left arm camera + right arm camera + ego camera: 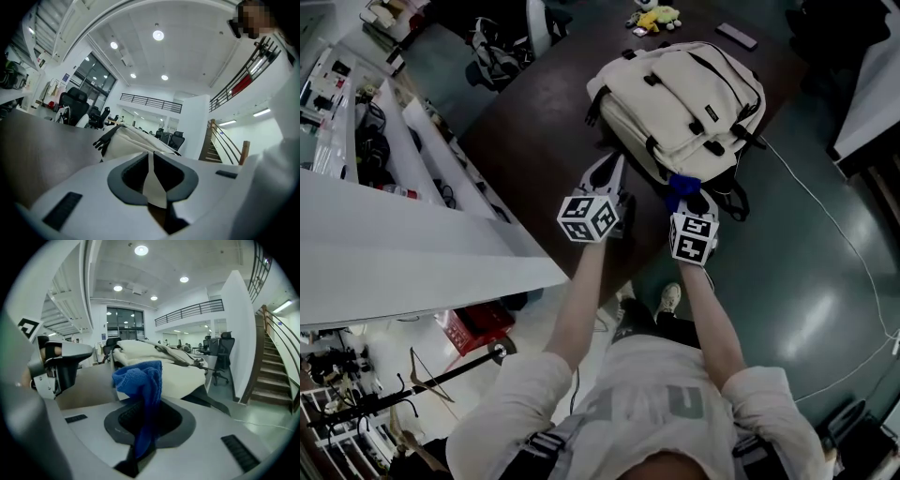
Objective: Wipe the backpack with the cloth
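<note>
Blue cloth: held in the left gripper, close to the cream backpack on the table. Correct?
Wrong gripper. The right gripper view shows the blue cloth clamped in the right gripper, close to the cream backpack on the table.

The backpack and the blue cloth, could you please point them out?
backpack (pixel 680 98), head view, on its cream front panel.
blue cloth (pixel 140 377), right gripper view, on its bunched upper part.

The backpack (pixel 680 98) lies on the table (pixel 534 122) just ahead of the left gripper (pixel 612 169) and the right gripper (pixel 694 197), with the cloth (pixel 140 376) between the latter's jaws.
</note>
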`<action>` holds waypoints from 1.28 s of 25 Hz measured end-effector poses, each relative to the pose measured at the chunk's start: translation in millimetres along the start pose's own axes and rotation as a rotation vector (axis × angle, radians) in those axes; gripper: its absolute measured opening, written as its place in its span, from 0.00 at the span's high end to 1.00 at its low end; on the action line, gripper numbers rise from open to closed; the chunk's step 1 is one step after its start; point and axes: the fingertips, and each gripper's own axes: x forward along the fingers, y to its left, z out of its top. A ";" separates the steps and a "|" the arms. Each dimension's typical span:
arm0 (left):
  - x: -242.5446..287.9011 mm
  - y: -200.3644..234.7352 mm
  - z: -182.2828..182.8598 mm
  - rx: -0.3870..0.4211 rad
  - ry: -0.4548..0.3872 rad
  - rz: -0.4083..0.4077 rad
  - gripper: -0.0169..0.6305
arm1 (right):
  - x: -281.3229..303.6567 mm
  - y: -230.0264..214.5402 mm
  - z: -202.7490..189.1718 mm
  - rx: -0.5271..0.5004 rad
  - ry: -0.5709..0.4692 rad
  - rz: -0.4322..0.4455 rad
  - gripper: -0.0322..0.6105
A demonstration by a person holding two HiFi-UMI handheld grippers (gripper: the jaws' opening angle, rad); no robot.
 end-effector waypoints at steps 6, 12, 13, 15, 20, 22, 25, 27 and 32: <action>-0.7 -20.7 6.4 -0.001 -0.050 0.021 0.92 | -8.5 -28.1 2.1 -0.090 -0.005 0.032 0.89; 16.4 -34.9 22.9 0.004 -0.067 0.053 0.97 | -35.8 -32.3 53.1 -0.167 -0.148 0.098 0.88; 21.4 -35.3 27.4 0.009 -0.066 0.066 0.97 | -35.9 -34.5 67.5 -0.172 -0.177 0.107 0.89; 30.2 -35.2 39.0 0.021 -0.074 0.094 0.97 | -31.4 -40.4 99.2 -0.174 -0.227 0.130 0.89; 55.2 -37.0 66.7 0.080 -0.093 0.145 0.97 | -7.1 -40.5 187.7 -0.316 -0.341 0.207 0.89; 66.9 -34.0 71.3 0.092 -0.098 0.172 0.97 | 14.3 -28.6 220.7 -0.418 -0.368 0.260 0.89; 81.1 -18.8 70.0 0.055 -0.119 0.225 0.97 | 58.5 -1.0 260.1 -0.564 -0.381 0.363 0.89; 84.9 -1.6 67.2 0.004 -0.138 0.270 0.97 | 86.5 26.3 279.7 -0.664 -0.377 0.446 0.89; 91.7 19.6 52.5 -0.013 -0.113 0.325 0.97 | 147.6 90.8 300.2 -0.879 -0.348 0.599 0.89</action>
